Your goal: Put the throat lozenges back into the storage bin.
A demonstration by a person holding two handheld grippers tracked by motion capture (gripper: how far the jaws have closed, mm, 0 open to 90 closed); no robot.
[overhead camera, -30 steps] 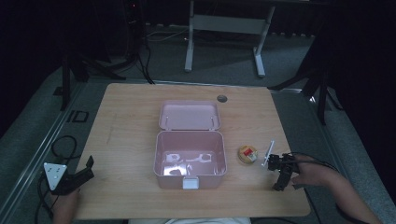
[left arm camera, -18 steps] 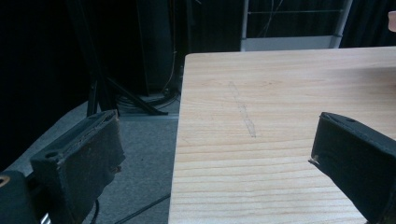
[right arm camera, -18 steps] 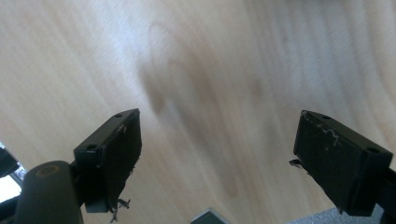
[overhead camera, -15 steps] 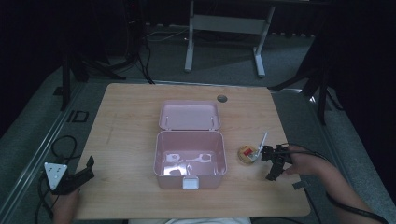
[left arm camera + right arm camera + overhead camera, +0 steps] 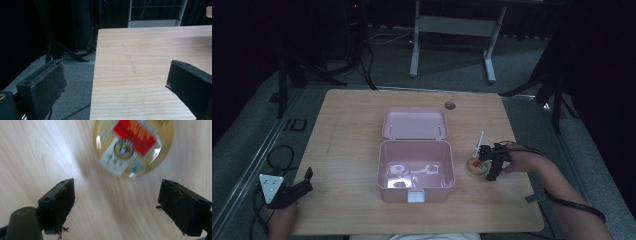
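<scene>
On the bench (image 5: 352, 130): pink box (image 5: 414, 172) at centre, lid open, some pale items inside.
Right of the box: small round container (image 5: 132, 146) with a red label, lying on the wood.
Your right tongs (image 5: 116, 207): wide apart, poised just above that container.
Your left tongs (image 5: 113, 87): wide apart, holding nothing, at the near left edge.

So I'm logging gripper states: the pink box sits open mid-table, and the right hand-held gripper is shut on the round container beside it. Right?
Not quite. The right hand-held gripper is open, its jaws wide apart over bare wood short of the round container, as the right gripper view shows. The pink box does sit open mid-table.
</scene>
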